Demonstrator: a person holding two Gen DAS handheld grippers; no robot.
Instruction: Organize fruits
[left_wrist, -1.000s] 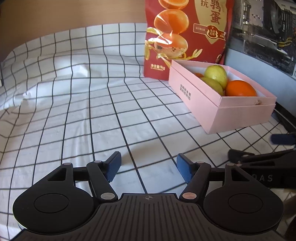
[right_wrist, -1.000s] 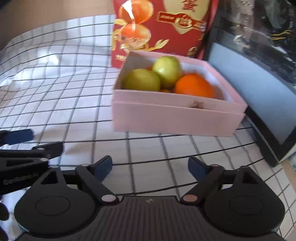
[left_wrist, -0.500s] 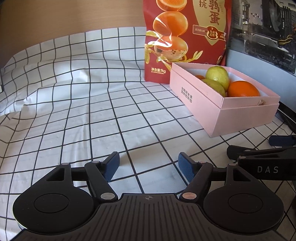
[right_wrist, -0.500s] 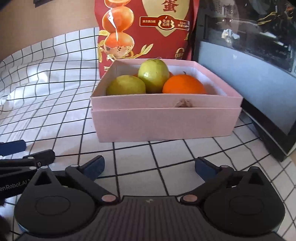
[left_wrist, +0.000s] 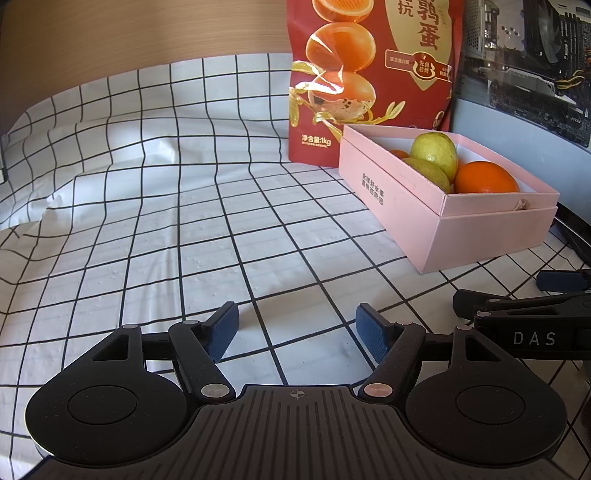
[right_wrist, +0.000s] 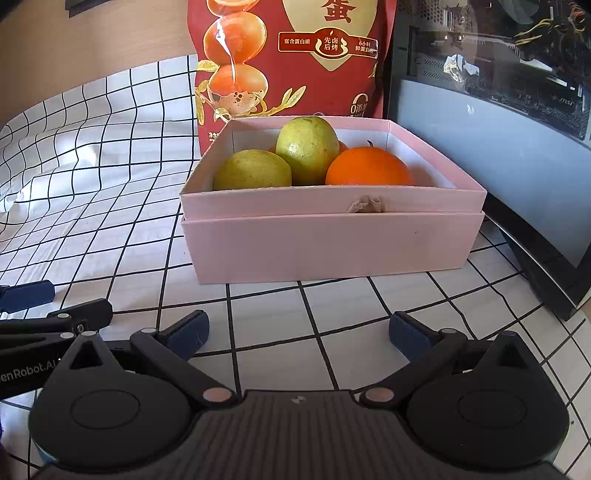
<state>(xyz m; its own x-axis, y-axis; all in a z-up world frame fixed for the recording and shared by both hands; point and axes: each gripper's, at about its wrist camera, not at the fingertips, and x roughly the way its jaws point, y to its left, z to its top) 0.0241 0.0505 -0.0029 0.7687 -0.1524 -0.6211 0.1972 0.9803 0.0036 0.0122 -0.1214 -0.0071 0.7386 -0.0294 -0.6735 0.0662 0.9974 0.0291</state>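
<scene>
A pink box stands on the checked cloth and holds two green pears, an orange and a second orange mostly hidden behind them. The left wrist view shows the same box at the right, with a pear and an orange showing above its rim. My right gripper is open over the cloth just in front of the box, nothing between its blue pads. My left gripper is open and empty over bare cloth, left of the box.
A tall red snack bag stands upright behind the box. A dark monitor runs along the right side, its base near the box's corner. The white cloth with black grid lies wrinkled to the left, against a tan wall.
The right gripper's jaws have spread wider and its view has swung to face the box squarely. The left gripper's jaws opened slightly; that hand has barely shifted.
</scene>
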